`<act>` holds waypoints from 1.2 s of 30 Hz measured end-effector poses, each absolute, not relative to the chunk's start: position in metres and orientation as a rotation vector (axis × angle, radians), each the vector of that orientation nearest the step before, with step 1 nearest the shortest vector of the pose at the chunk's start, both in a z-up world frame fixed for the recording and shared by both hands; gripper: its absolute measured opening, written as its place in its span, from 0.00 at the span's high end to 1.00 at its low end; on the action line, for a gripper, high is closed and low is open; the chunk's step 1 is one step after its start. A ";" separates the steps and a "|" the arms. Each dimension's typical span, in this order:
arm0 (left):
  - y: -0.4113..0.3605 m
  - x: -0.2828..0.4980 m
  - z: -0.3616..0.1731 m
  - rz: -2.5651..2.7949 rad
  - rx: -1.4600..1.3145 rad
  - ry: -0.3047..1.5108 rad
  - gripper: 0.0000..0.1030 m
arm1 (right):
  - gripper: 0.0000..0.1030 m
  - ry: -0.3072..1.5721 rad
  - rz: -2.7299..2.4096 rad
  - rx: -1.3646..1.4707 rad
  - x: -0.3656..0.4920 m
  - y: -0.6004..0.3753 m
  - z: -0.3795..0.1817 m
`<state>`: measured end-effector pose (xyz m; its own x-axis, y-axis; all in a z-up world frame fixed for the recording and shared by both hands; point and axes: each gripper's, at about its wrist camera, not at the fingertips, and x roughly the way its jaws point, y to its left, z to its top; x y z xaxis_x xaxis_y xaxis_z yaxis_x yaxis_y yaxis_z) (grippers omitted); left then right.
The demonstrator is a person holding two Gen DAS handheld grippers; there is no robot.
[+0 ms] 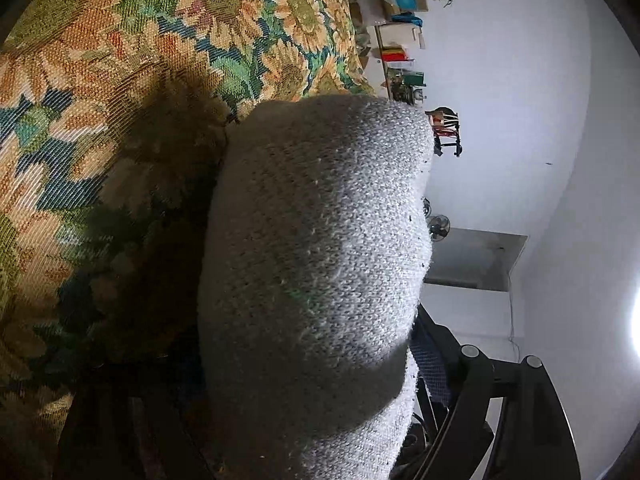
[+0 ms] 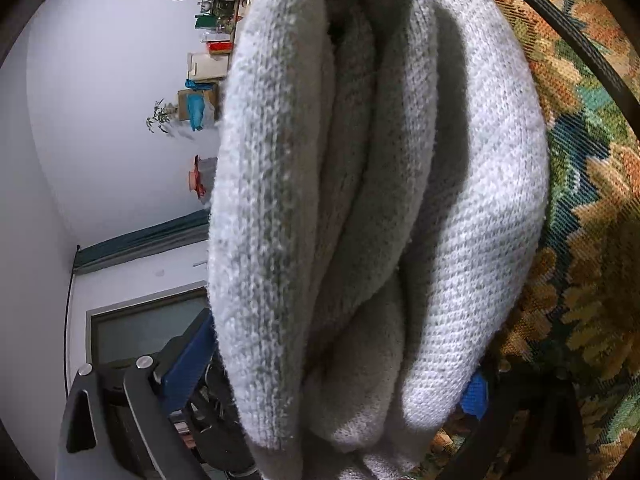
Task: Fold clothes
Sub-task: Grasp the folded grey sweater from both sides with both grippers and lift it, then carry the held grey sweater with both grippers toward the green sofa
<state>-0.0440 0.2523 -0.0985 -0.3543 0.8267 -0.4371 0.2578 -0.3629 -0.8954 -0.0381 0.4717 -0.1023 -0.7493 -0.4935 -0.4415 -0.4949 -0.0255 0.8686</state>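
Note:
A thick grey knit garment (image 1: 320, 220) fills the middle of the left wrist view, folded into a rounded bundle on a sunflower-patterned cover (image 1: 120, 80). It sits between the wide-set fingers of my left gripper (image 1: 280, 352). One blue pad (image 1: 430, 364) lies against the cloth and the other finger is lost in shadow, so no squeeze shows. In the right wrist view the same garment (image 2: 360, 160) shows several stacked folds. My right gripper (image 2: 344, 352) is shut on it, with blue pads (image 2: 188, 360) on either side of the bundle.
The floral cover (image 2: 580, 200) spreads under and beside the garment. A black cable (image 2: 560, 28) crosses it. Behind stand a white wall, shelves with boxes and bags (image 1: 400, 20), a small fan (image 1: 438, 228) and a dark window (image 2: 148, 328).

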 end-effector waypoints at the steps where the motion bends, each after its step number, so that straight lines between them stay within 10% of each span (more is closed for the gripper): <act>1: 0.241 -0.048 -0.100 1.771 -1.440 -1.428 0.24 | 0.00 2.189 1.958 -1.118 -0.041 0.476 -0.100; 17: 0.203 -0.016 -0.075 1.941 -1.323 -1.131 0.34 | 0.20 1.690 2.374 -1.236 -0.027 0.464 -0.033; 36: 0.185 0.159 -0.053 1.754 -1.226 -0.885 0.34 | 0.21 1.504 2.420 -0.894 0.233 0.413 -0.017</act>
